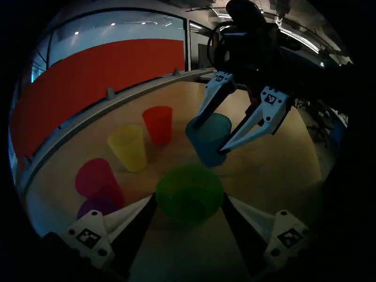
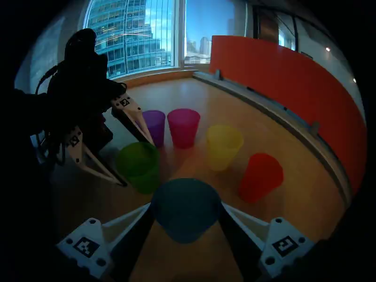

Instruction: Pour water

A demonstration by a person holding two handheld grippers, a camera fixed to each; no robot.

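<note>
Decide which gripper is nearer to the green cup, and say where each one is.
Left. The left gripper has the green cup between its fingers, both touching its sides. The right gripper is beyond it, closed around the teal cup.

Left gripper [image 1: 188,197]: seen at the bottom edge, with its two fingers [image 1: 136,221] set against opposite sides of the green cup [image 1: 189,188].
Green cup: held between those fingers, its open mouth turned toward the camera; its contents cannot be made out.
Right gripper [image 1: 208,137]: seen farther off, reaching down from the upper right, with one finger laid on each side of the teal cup [image 1: 209,148].
Teal cup: placed just beyond the green cup.
Red cup [image 1: 158,123], yellow cup [image 1: 128,146], magenta cup [image 1: 96,181]: stood apart in a row on the table [image 1: 268,174], running from far to near on the left.
Purple cup [image 1: 96,207]: seen just in front of the magenta cup, partly hidden by a finger.
Red panel [image 1: 94,80]: mounted behind the table's far edge.
</note>
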